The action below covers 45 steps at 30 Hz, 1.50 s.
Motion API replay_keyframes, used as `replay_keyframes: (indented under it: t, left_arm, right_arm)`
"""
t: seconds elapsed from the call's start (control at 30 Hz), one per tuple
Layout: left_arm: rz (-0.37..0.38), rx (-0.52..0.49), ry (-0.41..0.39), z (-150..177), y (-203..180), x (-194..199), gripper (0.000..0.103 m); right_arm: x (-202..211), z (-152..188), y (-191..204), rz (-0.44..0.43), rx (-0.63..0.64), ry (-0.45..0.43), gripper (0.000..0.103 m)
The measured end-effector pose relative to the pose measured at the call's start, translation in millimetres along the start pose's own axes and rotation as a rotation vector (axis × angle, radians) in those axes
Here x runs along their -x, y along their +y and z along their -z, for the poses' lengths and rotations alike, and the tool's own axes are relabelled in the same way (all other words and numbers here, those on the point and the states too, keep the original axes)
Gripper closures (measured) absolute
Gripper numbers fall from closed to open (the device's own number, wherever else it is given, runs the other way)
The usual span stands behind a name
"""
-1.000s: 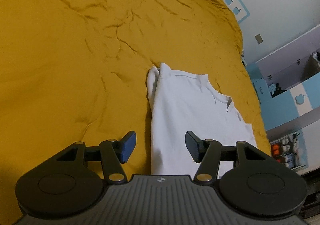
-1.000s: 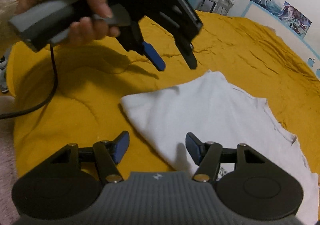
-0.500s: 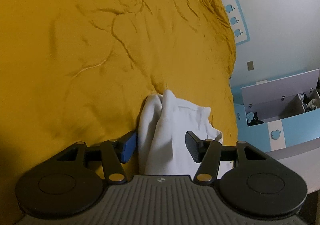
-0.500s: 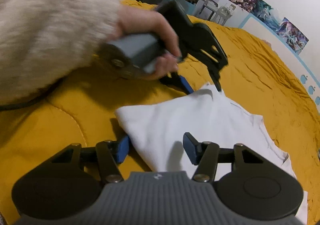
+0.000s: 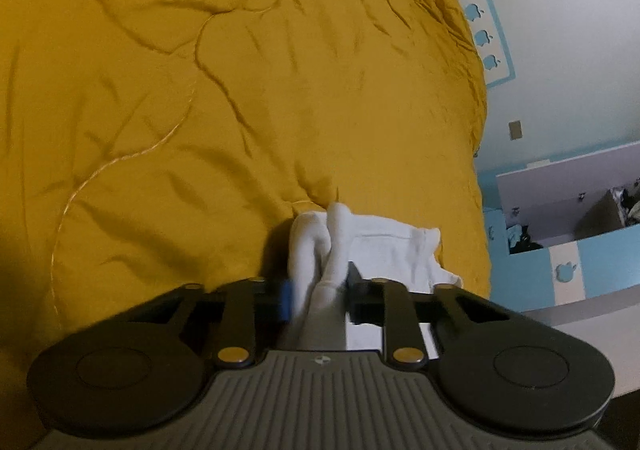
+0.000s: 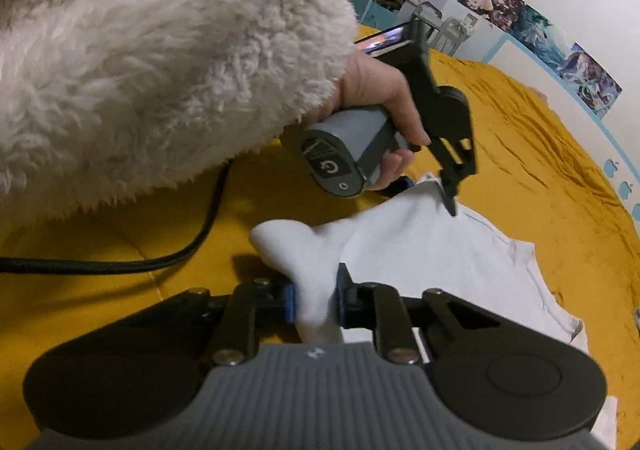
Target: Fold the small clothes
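While both tools pinch it, the white shirt (image 6: 420, 250) bunches between their fingers

Left claw (image 5: 318, 296) pinched tight, fingers nearly together on bunched white cloth; seen from right wrist view angled downward, tips low. Left hand (image 6: 378, 98) wrapped around grey handle, thumb and fingers curled under it, forearm in fluffy cream sleeve (image 6: 160, 50). Right claw (image 6: 316, 300) likewise clamped, blue pads (image 6: 289, 300) pressed into a fold between them.
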State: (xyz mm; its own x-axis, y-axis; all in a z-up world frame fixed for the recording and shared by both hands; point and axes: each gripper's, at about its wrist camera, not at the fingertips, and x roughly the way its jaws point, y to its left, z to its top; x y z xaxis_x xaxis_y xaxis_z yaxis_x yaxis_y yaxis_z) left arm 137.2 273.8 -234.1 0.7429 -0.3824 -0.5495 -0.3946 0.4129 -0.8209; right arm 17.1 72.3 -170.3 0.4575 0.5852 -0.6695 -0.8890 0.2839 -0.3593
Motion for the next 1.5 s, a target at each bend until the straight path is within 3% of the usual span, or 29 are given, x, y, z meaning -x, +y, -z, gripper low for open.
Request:
replay_keyframes:
  t: [0.2, 0.33, 0.63, 0.8, 0.93, 1.07, 1.3, 1.5]
  left_arm:
    - [0.004, 0.024, -0.020, 2, -5, 4, 0.083]
    - [-0.008, 0.033, -0.039, 1, -16, 8, 0.083]
    - [-0.049, -0.005, -0.100, 16, -91, 2, 0.084]
    - [-0.067, -0.118, -0.088, 37, -157, -29, 0.084]
    - [-0.156, -0.211, -0.106, 60, -207, -62, 0.085]
    - [-0.141, -0.256, -0.067, 87, -241, -103, 0.085]
    - [-0.116, -0.313, 0.007, 131, -283, -165, 0.085]
    - [-0.129, -0.381, 0.056, 161, -311, -210, 0.085]
  right_arm:
    - [8, -2, -24, -0.047, -0.143, -0.007, 0.096]
    - [25, 1, -36, -0.018, -0.220, -0.020, 0.097]
    - [82, 35, -88, 0.066, -0.439, -0.093, 0.098]
    - [120, 68, -127, 0.114, -0.609, -0.120, 0.099]
    - [148, 103, -155, 0.160, -0.719, -0.155, 0.103]
    - [163, 138, -170, 0.247, -0.757, -0.157, 0.103]
    - [197, 205, -198, 0.332, -0.931, -0.156, 0.103]
    - [203, 241, -227, 0.383, -1.030, -0.136, 0.103]
